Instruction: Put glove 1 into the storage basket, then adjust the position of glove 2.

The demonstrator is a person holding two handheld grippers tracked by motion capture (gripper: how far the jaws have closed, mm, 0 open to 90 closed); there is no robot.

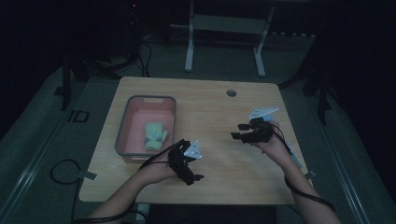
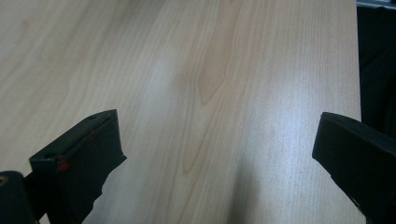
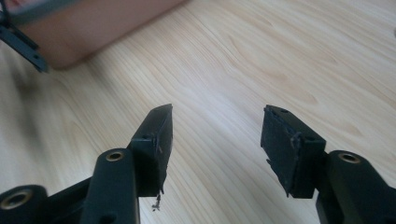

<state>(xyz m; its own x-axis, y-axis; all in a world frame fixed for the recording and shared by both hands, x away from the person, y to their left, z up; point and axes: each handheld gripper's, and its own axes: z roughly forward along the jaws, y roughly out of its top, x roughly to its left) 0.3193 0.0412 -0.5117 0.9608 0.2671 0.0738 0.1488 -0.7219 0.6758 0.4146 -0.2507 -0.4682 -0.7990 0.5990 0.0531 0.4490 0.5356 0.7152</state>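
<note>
High view: left gripper (image 1: 196, 176) held low over the wooden counter (image 1: 219, 112), just right of the pink tray (image 1: 125, 135), jaws spread wide with nothing between. Right gripper (image 1: 236, 131) held farther right, pointed toward the tray, jaws partly apart and empty, above bare wood. Green plush toy (image 1: 154, 134) lay inside the tray, well apart from both grippers. Left gripper view: gripper (image 2: 217, 154) over plain counter. Right gripper view: gripper (image 3: 215, 135) facing the tray's wall (image 3: 93, 28).

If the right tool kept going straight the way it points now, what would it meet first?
Probably the pink bin: the right tool points across bare table toward its side wall, though it tilts downward and may touch wood first.
</note>
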